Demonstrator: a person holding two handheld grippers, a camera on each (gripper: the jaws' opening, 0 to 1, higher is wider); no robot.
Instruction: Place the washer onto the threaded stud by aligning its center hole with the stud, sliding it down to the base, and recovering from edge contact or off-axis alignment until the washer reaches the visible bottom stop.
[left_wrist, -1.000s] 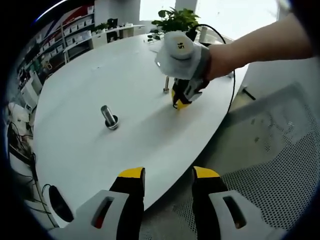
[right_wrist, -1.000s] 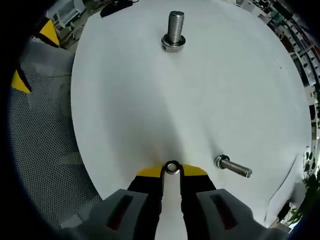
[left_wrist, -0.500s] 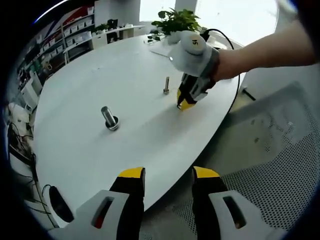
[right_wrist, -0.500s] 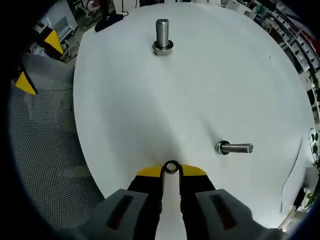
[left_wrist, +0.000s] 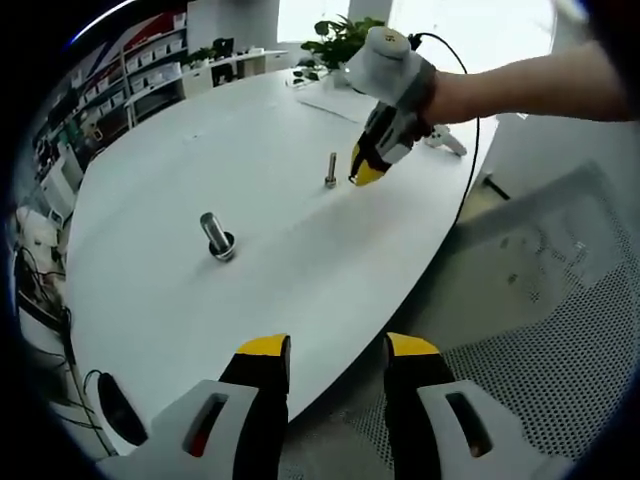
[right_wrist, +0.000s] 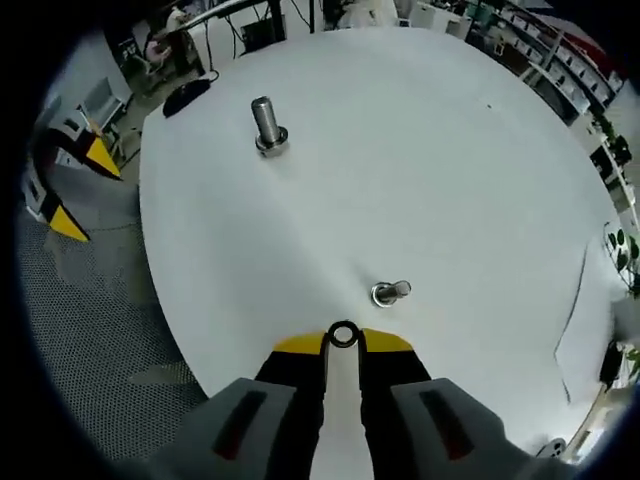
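My right gripper (right_wrist: 343, 340) is shut on a small steel washer (right_wrist: 343, 334), held on edge between its yellow tips. Just ahead and slightly right of it stands a thin threaded stud (right_wrist: 389, 292) on the white table, seen nearly end-on. In the left gripper view the same right gripper (left_wrist: 366, 172) hovers beside that thin stud (left_wrist: 331, 170), a little above the tabletop. A thicker bolt with a washer at its base (left_wrist: 216, 236) stands further left, also visible as the big bolt (right_wrist: 267, 127). My left gripper (left_wrist: 338, 347) is open, off the table's near edge.
The round white table (left_wrist: 250, 180) overhangs a perforated grey floor (left_wrist: 520, 390). A sheet of paper (left_wrist: 340, 100), a potted plant (left_wrist: 352, 30) and a black cable (left_wrist: 466, 150) lie at the far side. A dark mouse-like object (right_wrist: 186, 92) rests near the table's rim.
The right gripper has lifted and carried the washer toward the thin stud, tilting so the stud now looks end-on. The left gripper has not moved.
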